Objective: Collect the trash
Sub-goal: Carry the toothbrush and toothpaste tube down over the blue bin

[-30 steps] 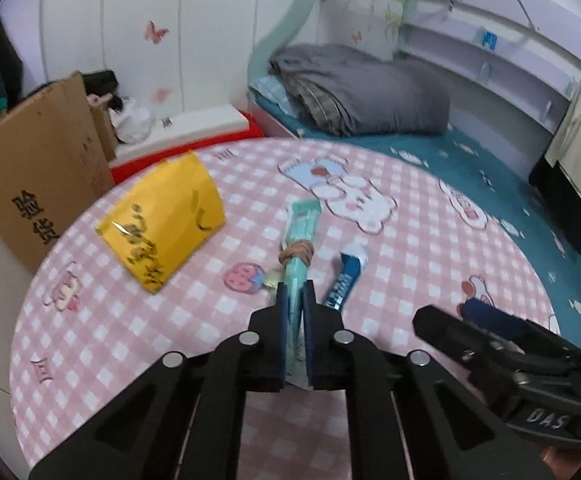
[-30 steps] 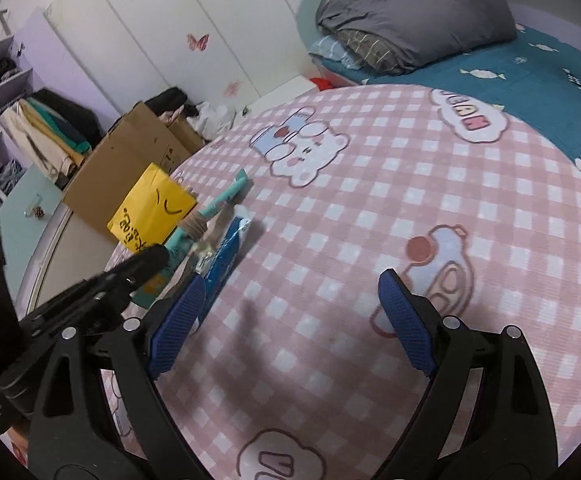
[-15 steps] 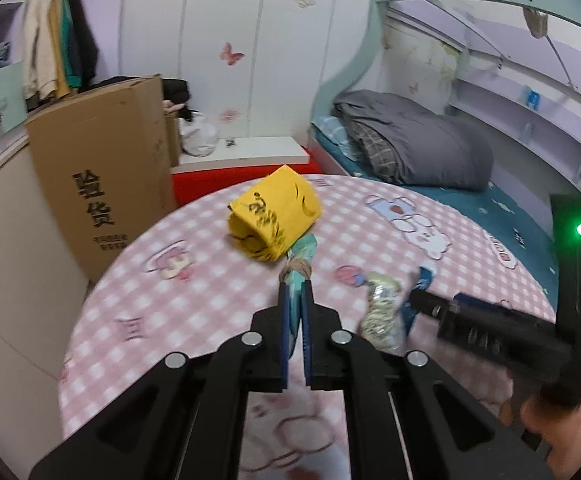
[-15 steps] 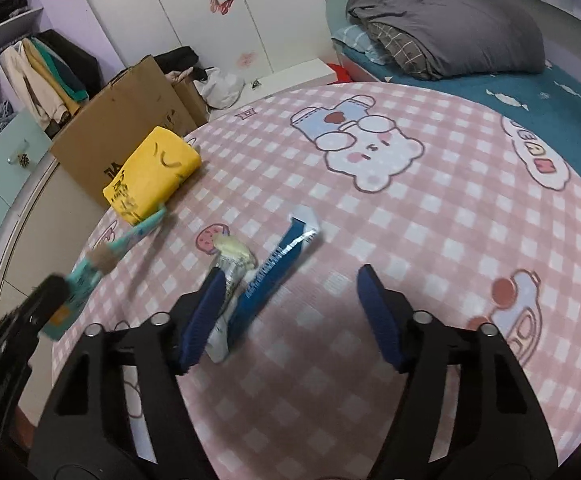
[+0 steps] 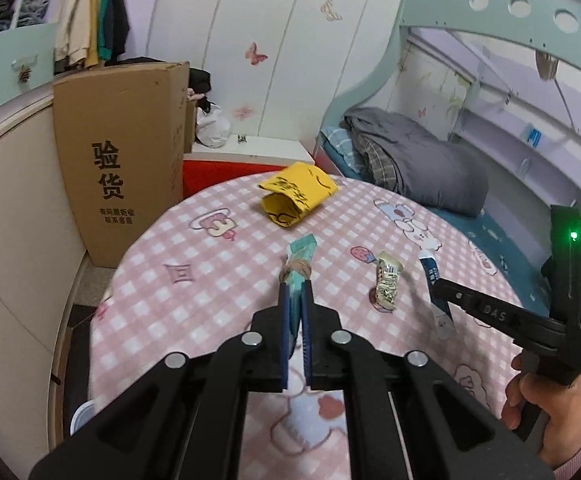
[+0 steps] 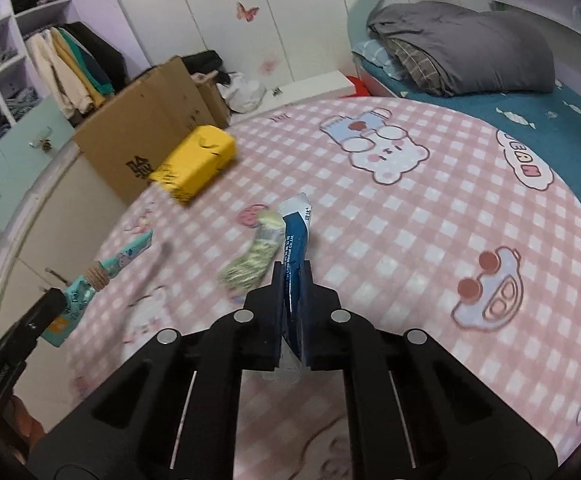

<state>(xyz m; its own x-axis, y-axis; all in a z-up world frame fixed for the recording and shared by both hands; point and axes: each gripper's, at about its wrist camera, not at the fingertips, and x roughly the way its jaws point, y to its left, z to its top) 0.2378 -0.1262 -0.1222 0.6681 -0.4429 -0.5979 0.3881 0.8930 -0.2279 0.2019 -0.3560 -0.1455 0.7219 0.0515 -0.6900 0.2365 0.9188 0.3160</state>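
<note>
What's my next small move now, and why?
Probably lift both grippers clear and carry the load off. The left gripper is shut on the teal wrapper, the right gripper on the blue wrapper. Only the crumpled wrapper and yellow bag remain on the table.

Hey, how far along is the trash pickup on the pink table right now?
Nothing looks binned yet; no bin shows. In hand: the left tool is shut on the teal wrapper, and the right tool is shut on the blue wrapper. Left on the pink table: the pale crumpled wrapper and the yellow package, if that counts as trash.
</note>
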